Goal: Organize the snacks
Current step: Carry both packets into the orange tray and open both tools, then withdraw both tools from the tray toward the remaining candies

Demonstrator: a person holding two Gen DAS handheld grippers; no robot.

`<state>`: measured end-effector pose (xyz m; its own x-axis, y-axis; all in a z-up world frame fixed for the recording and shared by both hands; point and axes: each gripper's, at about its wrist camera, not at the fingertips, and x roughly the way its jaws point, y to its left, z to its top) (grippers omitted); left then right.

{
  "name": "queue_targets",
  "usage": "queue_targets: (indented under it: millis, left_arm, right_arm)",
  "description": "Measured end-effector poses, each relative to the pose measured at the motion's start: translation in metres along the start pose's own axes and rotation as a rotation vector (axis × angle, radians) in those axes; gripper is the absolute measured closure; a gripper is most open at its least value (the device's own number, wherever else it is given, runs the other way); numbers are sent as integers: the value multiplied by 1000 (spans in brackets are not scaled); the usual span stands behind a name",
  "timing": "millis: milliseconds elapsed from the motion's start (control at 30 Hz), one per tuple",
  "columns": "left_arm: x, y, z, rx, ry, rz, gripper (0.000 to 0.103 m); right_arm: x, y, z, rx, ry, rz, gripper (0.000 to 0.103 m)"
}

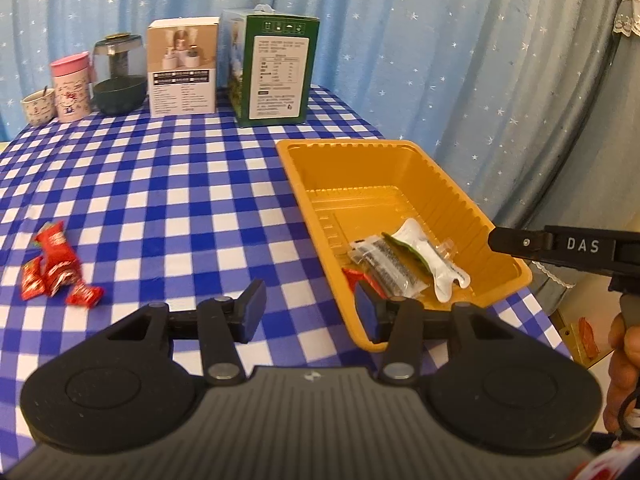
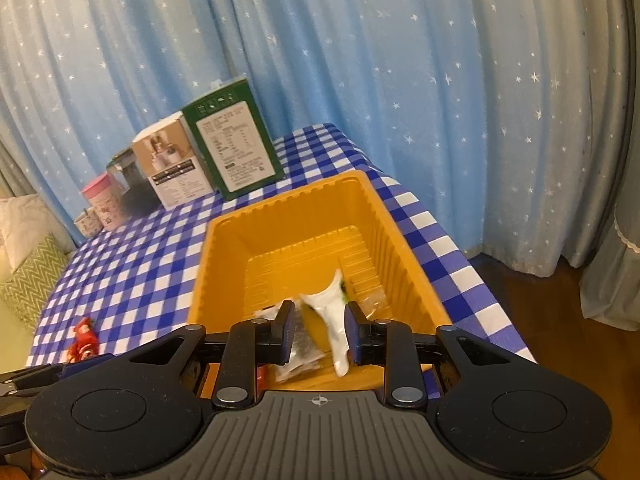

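Note:
A yellow tray [image 1: 400, 146] [image 2: 288, 204] stands on the right of the checked table. In it lie a white packet [image 1: 424, 252] [image 2: 332, 308], a clear packet [image 1: 384, 268] and a red candy [image 1: 352, 276]. Several red candies [image 1: 56, 268] [image 2: 84, 340] lie loose on the cloth at the left. My left gripper [image 1: 310, 312] hovers open over the tray's near left corner, with nothing between its pads. My right gripper [image 2: 320, 334] [image 1: 494, 240] hangs above the tray's near end. Its pads stand apart and the white packet lies below them in the tray, not held.
Along the far edge stand a green box [image 1: 276, 72], a white box [image 1: 182, 68], a dark glass jar [image 1: 120, 76], a pink tumbler [image 1: 72, 88] and a small cup [image 1: 38, 108]. A starry blue curtain hangs behind. The table ends just right of the tray. A hand [image 1: 624, 360] holds the right gripper.

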<state>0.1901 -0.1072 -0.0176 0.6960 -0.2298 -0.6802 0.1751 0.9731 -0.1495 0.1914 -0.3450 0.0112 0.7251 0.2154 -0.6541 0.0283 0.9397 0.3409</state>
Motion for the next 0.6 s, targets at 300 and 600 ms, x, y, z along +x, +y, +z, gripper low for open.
queue_targets:
  millis: [300, 600]
  left_arm:
    - [-47, 14, -16, -26, -24, 33, 58]
    - [-93, 35, -33, -50, -50, 69, 50]
  right_arm:
    - [-37, 34, -26, -41, -4, 23, 58]
    - [-63, 71, -52, -89, 3, 58, 56]
